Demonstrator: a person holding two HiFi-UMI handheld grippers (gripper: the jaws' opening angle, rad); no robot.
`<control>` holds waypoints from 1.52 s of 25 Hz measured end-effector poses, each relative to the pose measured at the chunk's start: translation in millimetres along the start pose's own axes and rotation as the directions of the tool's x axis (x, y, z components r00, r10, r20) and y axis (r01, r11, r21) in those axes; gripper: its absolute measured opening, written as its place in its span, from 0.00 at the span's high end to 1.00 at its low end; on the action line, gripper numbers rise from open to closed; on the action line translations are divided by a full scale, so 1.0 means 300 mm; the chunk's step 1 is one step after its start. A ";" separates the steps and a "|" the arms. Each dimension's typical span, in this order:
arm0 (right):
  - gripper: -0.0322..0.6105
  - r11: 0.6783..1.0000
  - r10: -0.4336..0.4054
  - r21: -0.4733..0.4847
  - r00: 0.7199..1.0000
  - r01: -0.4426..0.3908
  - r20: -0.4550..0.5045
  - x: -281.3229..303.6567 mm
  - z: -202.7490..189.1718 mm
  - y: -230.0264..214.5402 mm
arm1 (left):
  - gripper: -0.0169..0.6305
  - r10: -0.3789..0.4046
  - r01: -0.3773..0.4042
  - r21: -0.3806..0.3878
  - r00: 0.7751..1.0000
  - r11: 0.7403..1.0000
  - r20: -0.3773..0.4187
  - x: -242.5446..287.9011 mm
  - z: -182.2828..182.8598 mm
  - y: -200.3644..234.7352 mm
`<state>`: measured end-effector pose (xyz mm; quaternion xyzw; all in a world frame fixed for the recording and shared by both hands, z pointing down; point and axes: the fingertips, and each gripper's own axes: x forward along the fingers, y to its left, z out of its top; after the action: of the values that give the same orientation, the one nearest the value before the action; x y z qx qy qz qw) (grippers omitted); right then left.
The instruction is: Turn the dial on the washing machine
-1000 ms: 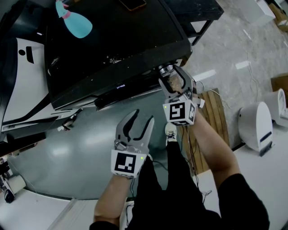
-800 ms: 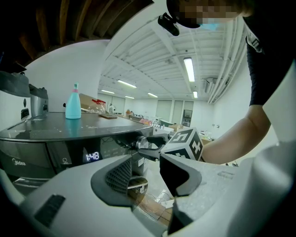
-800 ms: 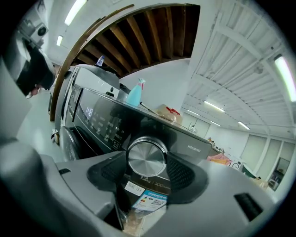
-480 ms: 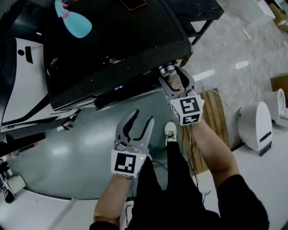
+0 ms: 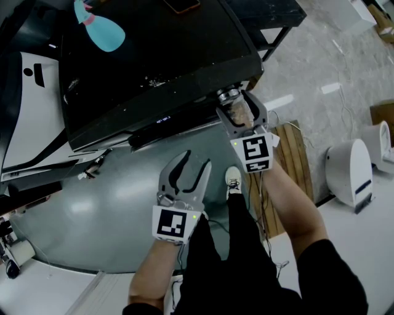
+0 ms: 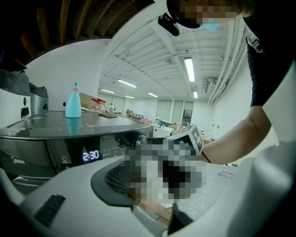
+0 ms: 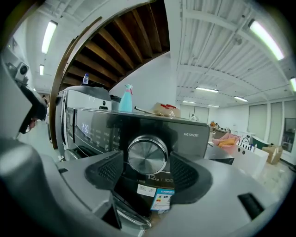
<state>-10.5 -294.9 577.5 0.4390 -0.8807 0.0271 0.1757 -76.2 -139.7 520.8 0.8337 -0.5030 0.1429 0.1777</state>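
Note:
The washing machine (image 5: 154, 55) is black, with a round silver dial (image 7: 147, 155) at the right end of its front panel, also in the head view as the dial (image 5: 229, 95). My right gripper (image 5: 239, 109) reaches up to it. Its jaws are opening: the dial sits between the two black pads (image 7: 107, 172), with a thin gap on each side. My left gripper (image 5: 189, 165) hangs lower, in front of the machine, open and empty. The lit display (image 6: 91, 155) reads 2:30.
A teal spray bottle (image 5: 101, 31) and a flat dark object (image 5: 181, 6) lie on the machine's top. A wooden pallet (image 5: 289, 160) and a white appliance (image 5: 351, 172) stand to the right. My shoe (image 5: 233, 179) is on the grey floor below.
The right gripper has twisted at the dial, its marker cube turning and shifting slightly right. Its jaws have eased off the dial. The left gripper has not moved.

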 end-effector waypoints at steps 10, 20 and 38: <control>0.49 0.955 -0.045 -0.292 0.999 0.050 0.023 0.005 0.017 0.013 | 0.71 0.001 -0.001 -0.001 1.000 1.000 0.000 0.005 -0.003 -0.002; 0.52 0.923 -0.094 -0.371 0.995 0.099 0.031 0.014 0.009 0.009 | 0.71 0.002 -0.002 -0.009 1.000 1.000 -0.004 0.002 -0.013 -0.004; 0.53 0.998 -0.005 0.060 1.000 0.003 0.027 0.013 0.003 -0.002 | 0.71 0.007 -0.007 -0.002 1.000 1.000 -0.009 -0.014 -0.026 0.013</control>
<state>-12.4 -298.3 577.9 0.4463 -0.8809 0.0474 0.1505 -82.0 -134.7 526.7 0.8311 -0.5052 0.1466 0.1803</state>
